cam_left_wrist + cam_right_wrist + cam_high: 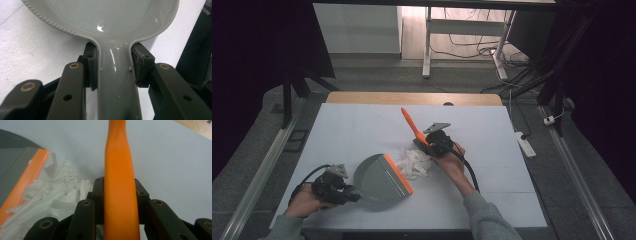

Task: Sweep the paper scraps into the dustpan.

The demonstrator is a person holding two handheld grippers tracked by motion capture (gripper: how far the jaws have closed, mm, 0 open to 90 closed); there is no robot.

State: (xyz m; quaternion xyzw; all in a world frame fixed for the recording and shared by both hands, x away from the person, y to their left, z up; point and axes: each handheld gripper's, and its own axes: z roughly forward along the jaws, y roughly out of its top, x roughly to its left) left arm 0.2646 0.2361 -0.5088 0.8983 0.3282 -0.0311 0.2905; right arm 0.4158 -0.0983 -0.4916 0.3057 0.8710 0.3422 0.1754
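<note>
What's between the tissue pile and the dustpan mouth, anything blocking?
Nothing visible. The crumpled tissue lies right against the orange lip of the dustpan, which the left gripper holds by its handle. The right gripper holds the orange brush handle behind the pile.

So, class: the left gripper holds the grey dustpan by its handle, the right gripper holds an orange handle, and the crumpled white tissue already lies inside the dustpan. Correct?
Not quite. In the high view the tissue lies on the table just outside the dustpan, against its orange lip. The left gripper and right gripper hold as stated.
</note>
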